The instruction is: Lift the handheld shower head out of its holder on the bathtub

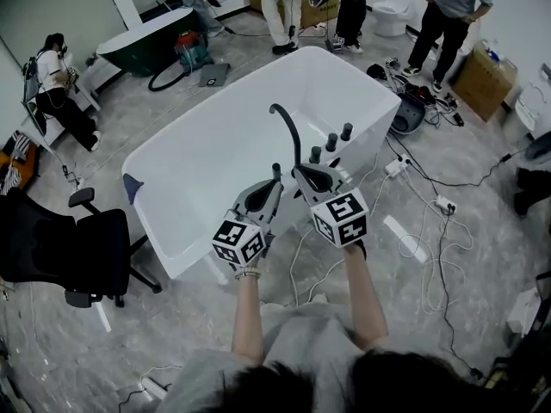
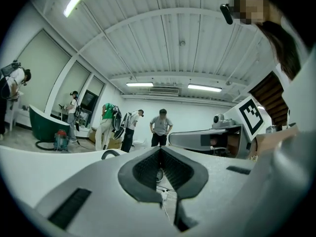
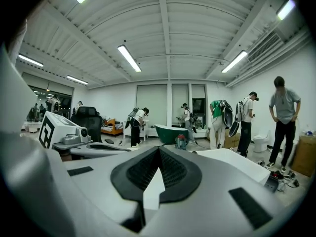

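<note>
Grey marbled floor [image 1: 172,325] strewn with white cables [image 1: 444,265]; black office chair [image 1: 82,248] at left; dark green tub [image 1: 142,50] and cardboard box [image 1: 484,80] beyond; strip lights [image 3: 129,58] on ribbed white ceiling [image 3: 168,28].

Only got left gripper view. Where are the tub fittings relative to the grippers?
Observer: Head view: a black curved spout and three black uprights stand on the bathtub rim, just past the right gripper. I can't tell which one is the shower head.
Operator: Right jaws?
Observer: Right gripper view: shut, nothing between them.
Operator: Left gripper's position?
Observer: Head view: the left gripper sits beside the right one, over the near rim, left of the spout's base.
</note>
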Demonstrator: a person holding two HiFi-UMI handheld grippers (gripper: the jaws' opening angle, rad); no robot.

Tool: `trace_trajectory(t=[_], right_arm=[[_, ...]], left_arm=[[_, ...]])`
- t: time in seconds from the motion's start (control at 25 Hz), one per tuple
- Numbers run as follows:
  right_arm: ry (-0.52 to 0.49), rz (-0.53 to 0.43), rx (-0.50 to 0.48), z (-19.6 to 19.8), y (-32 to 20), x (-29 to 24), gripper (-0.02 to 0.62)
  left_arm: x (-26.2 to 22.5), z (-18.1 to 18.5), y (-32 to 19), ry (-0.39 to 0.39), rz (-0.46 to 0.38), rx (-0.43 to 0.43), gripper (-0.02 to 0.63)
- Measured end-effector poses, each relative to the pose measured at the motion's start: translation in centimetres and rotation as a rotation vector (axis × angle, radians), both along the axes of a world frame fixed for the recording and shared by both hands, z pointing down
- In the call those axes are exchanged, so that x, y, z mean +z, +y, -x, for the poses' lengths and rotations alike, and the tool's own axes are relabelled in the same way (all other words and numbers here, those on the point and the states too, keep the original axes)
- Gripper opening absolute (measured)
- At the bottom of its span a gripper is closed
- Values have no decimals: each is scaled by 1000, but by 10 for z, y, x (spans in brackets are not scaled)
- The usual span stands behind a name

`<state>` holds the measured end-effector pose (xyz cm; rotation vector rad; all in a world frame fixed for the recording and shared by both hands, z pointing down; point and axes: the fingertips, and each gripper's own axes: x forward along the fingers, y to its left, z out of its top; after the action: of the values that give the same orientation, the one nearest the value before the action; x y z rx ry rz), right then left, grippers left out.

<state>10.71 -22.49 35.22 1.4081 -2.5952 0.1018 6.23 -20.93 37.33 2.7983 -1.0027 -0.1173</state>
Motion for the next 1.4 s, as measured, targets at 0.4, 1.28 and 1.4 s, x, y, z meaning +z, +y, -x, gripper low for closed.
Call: trace_trajectory(t=[0.4,1.28,1.4], right_arm=[[-25,77,-91,-10,1,45,2],[-11,274,-127,16,-71,208,2],[1,284,-132,17,-78,227,2]], left_arm=[[38,-22,16,16,82,-66,5],[190,11,-51,4,320,-128,5],[207,10,-59,6,328,-127,5]])
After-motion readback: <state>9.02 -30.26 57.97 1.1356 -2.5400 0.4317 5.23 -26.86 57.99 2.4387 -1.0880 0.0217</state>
